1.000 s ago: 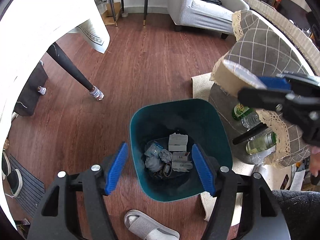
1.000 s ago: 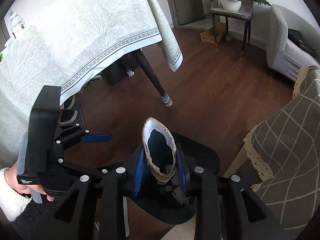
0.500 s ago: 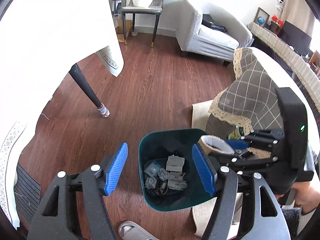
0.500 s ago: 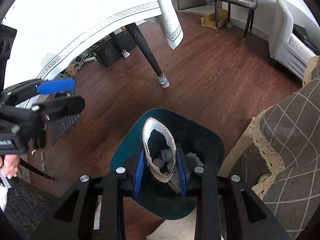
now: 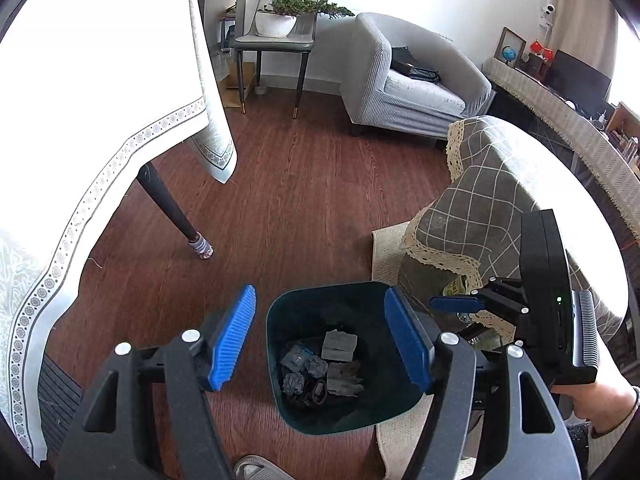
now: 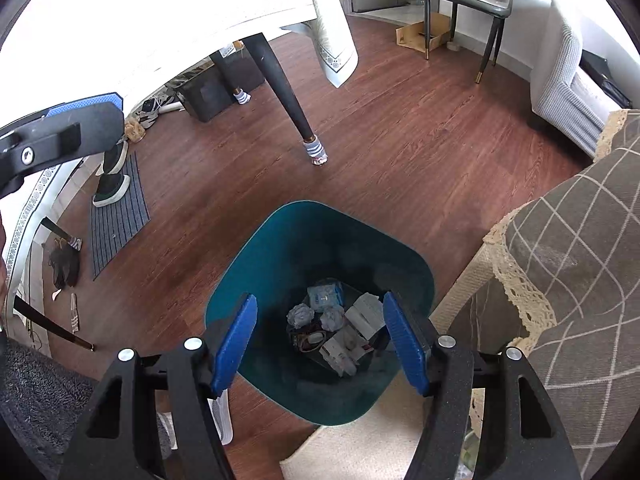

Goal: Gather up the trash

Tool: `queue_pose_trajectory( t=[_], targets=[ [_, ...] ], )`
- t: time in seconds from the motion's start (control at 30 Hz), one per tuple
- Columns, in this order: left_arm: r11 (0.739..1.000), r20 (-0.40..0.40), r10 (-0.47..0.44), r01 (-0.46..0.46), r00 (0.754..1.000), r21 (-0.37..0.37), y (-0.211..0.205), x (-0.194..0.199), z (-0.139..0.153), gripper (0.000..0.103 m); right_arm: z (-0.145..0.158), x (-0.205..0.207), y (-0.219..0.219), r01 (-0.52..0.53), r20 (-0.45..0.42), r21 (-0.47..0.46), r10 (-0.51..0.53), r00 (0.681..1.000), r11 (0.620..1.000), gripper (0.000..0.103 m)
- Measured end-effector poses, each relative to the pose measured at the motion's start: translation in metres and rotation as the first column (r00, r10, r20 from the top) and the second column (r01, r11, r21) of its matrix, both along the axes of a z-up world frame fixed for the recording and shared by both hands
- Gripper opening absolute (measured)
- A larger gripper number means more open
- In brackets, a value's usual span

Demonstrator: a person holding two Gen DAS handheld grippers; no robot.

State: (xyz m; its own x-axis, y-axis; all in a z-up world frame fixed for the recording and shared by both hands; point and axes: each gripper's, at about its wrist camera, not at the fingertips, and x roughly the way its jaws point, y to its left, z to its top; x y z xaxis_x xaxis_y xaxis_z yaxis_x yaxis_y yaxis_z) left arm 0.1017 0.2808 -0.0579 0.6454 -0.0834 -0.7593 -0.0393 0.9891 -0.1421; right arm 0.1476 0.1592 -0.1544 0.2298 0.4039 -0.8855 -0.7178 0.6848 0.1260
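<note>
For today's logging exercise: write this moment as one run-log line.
left gripper: open, empty | right gripper: open, empty, above teal bin | bin contents: crumpled paper, small boxes

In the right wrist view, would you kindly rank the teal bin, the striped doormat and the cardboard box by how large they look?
1. Teal bin, clearly largest.
2. Striped doormat.
3. Cardboard box, smallest, though it sits farthest from the camera, so its true size relative to the mat is unsure.

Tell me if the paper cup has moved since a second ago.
Yes. It has left the right hand-held gripper, which now hangs open over the teal bin; the cup is no longer visible.
</note>
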Motion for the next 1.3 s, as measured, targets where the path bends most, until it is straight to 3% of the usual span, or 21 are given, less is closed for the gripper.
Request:
queue_pose_trajectory(
  t=[0.23, 0.53, 0.67, 0.73, 0.9, 1.13, 1.3],
  targets=[
    [1.0, 0.038, 0.0, 0.0, 0.999, 0.0, -0.011, -0.003, 0.013, 0.071, 0.016, -0.005, -0.011, 0.011, 0.024, 0.022, -0.011, 1.0, 1.0, 0.067],
    [0.999, 0.172, 0.0, -0.008, 0.985, 0.05, -0.037, -0.019, 0.054, 0.089, 0.068, -0.016, -0.043, 0.082, 0.128, 0.136, -0.099, 0.987, 0.987, 0.07],
    [0.998, 0.242, 0.021, -0.036, 0.97, 0.055, -0.046, -0.033, 0.067, 0.093, 0.096, -0.024, -0.065, 0.142, 0.23, 0.154, -0.175, 0.957, 0.978, 0.078],
    [0.996, 0.254, 0.028, -0.048, 0.967, 0.072, -0.053, -0.041, 0.07, 0.095, 0.108, -0.03, -0.081, 0.18, 0.261, 0.18, -0.224, 0.939, 0.967, 0.089],
    [0.988, 0.271, 0.077, -0.11, 0.96, 0.109, -0.064, -0.059, 0.071, 0.096, 0.129, -0.043, -0.124, 0.282, 0.319, 0.208, -0.337, 0.886, 0.937, 0.098],
    [0.977, 0.261, 0.086, -0.133, 0.961, 0.168, -0.09, -0.089, 0.07, 0.098, 0.147, -0.061, -0.202, 0.406, 0.355, 0.241, -0.469, 0.809, 0.882, 0.099],
    [0.97, 0.263, 0.078, -0.134, 0.962, 0.202, -0.108, -0.107, 0.069, 0.098, 0.154, -0.086, -0.248, 0.438, 0.359, 0.243, -0.5, 0.788, 0.866, 0.099]
  ],
)
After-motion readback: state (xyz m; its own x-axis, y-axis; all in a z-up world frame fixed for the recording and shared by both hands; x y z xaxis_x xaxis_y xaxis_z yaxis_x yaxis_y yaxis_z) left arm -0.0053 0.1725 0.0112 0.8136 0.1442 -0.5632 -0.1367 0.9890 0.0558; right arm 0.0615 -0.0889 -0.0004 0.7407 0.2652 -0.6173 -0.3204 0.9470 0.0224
